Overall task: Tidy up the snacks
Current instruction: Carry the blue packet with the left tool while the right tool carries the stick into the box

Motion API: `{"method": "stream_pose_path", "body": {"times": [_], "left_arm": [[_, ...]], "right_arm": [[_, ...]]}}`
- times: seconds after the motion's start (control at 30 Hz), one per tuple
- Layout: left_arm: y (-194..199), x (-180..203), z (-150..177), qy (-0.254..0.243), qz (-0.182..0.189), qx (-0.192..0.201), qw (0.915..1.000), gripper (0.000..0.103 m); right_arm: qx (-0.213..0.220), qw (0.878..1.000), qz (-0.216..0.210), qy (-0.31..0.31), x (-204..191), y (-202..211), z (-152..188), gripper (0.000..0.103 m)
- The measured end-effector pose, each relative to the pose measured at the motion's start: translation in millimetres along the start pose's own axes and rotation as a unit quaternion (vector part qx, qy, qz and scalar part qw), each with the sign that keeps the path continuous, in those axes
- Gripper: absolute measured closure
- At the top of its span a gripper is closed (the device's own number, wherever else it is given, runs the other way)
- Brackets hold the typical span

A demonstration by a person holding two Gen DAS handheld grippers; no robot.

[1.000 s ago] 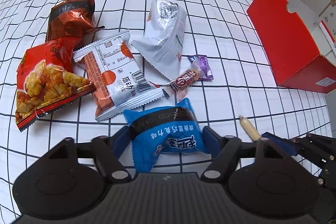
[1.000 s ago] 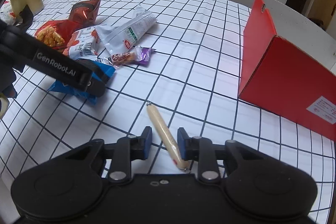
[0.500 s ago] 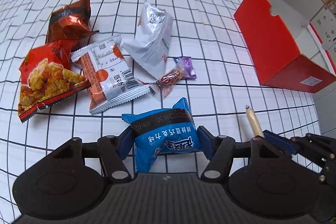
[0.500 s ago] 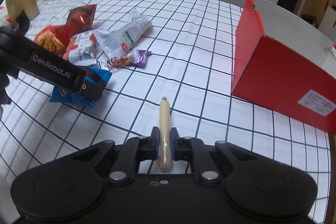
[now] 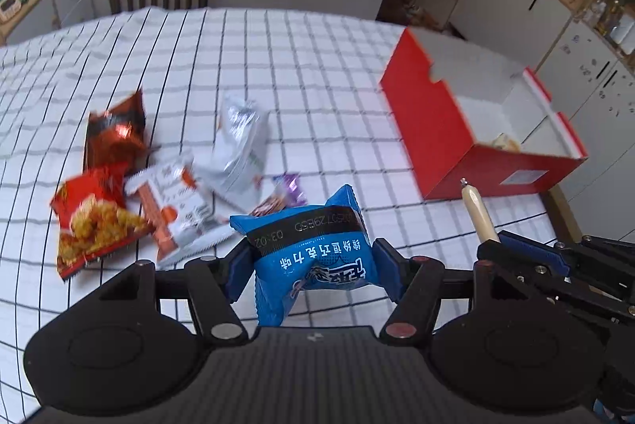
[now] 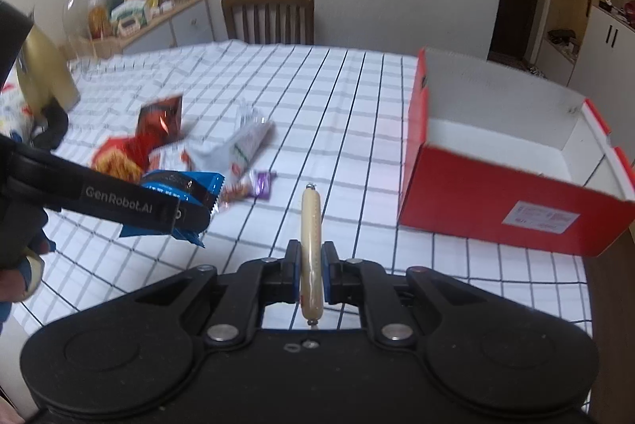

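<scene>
left claw [image 5: 311, 261]: blue packet [image 5: 313, 249] | right claw [image 6: 310, 271]: sausage [image 6: 310, 225] | box [image 6: 496, 193]: right edge

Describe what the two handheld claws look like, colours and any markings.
Both are matte black, with round housings and linkage arms on silver pivots. The left claw and right claw have blue finger pads. White "GenRobot.AI" lettering runs along the left one's side.

Glossy foil packets [image 5: 236, 146] (checked cloth [image 5: 317, 66])

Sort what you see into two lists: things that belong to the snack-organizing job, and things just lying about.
Job:
- blue packet, in left gripper
- sausage stick, in right gripper
- loose snack packets
- red box

Lying about:
- chair
- sideboard clutter
</scene>
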State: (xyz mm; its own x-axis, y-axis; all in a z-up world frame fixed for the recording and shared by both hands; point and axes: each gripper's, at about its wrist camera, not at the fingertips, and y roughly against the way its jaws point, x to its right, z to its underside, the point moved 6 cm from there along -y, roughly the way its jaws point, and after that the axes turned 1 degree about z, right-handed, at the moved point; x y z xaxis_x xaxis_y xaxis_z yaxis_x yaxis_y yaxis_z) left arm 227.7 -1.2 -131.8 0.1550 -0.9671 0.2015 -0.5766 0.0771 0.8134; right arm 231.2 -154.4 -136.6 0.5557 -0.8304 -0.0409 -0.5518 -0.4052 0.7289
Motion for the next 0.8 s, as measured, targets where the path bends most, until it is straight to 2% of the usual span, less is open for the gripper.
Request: {"method": "stream_pose_path", "body": {"times": [0.47,0.8], "left_arm": [[36,66,-47,-0.055,0.027,0.063,0.9961,0.039],[33,123,-84,-0.089,0.034,0.092,0.9912,0.039]], "right_arm": [[0.067,0.998,0.009,-0.018,32,51,-47,0.095],[0.103,0.994,0.036,-0.023,73,69,-71,0.095]]}}
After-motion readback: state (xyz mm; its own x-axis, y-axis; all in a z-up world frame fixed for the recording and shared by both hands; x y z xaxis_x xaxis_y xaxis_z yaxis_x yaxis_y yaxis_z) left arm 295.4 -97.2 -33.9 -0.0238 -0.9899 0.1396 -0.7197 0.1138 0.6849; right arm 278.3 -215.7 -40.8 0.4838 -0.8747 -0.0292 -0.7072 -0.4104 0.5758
